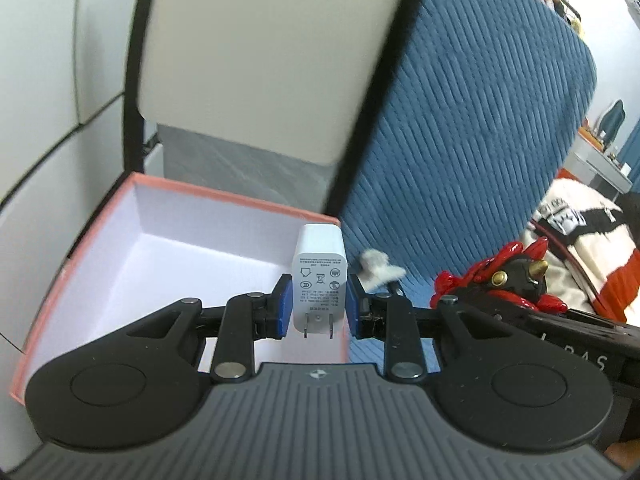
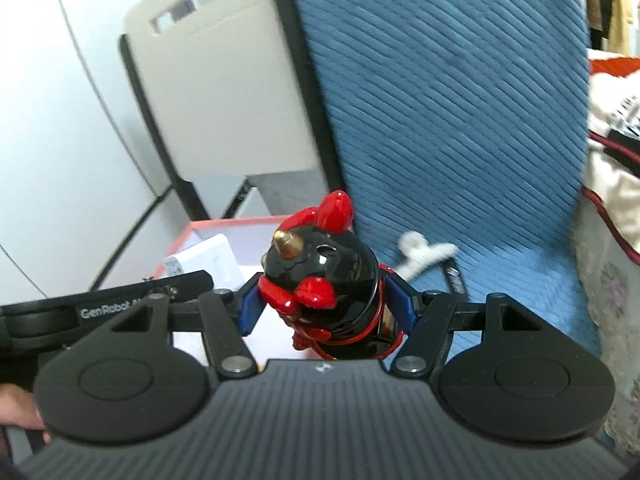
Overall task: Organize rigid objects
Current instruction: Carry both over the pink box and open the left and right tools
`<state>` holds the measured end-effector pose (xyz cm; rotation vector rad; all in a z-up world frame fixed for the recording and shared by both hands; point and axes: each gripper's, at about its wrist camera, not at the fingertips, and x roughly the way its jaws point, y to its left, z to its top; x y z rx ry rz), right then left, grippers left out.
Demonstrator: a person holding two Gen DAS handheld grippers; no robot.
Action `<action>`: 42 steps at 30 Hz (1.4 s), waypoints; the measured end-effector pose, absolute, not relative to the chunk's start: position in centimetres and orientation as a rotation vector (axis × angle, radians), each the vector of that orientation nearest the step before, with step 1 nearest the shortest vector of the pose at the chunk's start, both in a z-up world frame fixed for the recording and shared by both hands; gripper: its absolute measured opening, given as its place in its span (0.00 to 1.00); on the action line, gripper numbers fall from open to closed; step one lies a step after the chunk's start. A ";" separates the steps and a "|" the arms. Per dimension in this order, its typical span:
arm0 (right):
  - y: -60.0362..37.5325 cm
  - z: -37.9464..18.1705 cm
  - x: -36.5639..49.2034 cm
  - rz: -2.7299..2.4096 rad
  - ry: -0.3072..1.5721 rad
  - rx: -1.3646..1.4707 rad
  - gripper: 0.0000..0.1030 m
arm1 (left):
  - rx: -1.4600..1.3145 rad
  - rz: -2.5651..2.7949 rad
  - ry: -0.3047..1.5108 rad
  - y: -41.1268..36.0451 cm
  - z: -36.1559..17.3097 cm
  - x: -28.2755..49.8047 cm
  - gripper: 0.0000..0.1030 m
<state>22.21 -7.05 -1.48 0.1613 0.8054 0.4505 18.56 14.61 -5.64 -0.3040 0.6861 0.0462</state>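
My left gripper [image 1: 318, 304] is shut on a white plug-in charger [image 1: 319, 276], prongs toward the camera, held above the right side of an open pink box [image 1: 100, 236] with a white inside. My right gripper [image 2: 326, 308] is shut on a glossy black and red rooster figurine [image 2: 324, 280] with a gold beak, held just right of the pink box [image 2: 224, 225]. The figurine also shows in the left wrist view [image 1: 504, 276], and the charger in the right wrist view [image 2: 208, 260]. Both grippers hover close together.
The box sits on a blue ribbed cushion [image 1: 460, 140] of a seat. A small white clip-like object [image 2: 424, 254] lies on the cushion beyond the figurine. A beige chair back [image 1: 256, 60] and white wall panels stand behind. Patterned fabric [image 1: 580, 240] lies at right.
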 end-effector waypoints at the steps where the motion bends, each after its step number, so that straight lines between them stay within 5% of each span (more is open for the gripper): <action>1: -6.5 -1.3 22.3 0.461 0.804 0.163 0.65 | -0.303 0.053 0.680 15.3 -5.3 18.5 0.31; 8: -1.7 -0.5 22.2 0.543 0.818 0.166 0.65 | -0.311 0.097 0.698 19.8 -5.5 18.8 0.31; 29: 5.4 -13.5 20.3 0.535 1.151 0.035 0.66 | -0.375 0.171 0.986 26.2 -18.2 17.4 0.31; 42: 4.6 -10.1 19.5 0.567 1.060 0.070 0.68 | -0.363 0.165 0.879 25.7 -13.6 16.4 0.31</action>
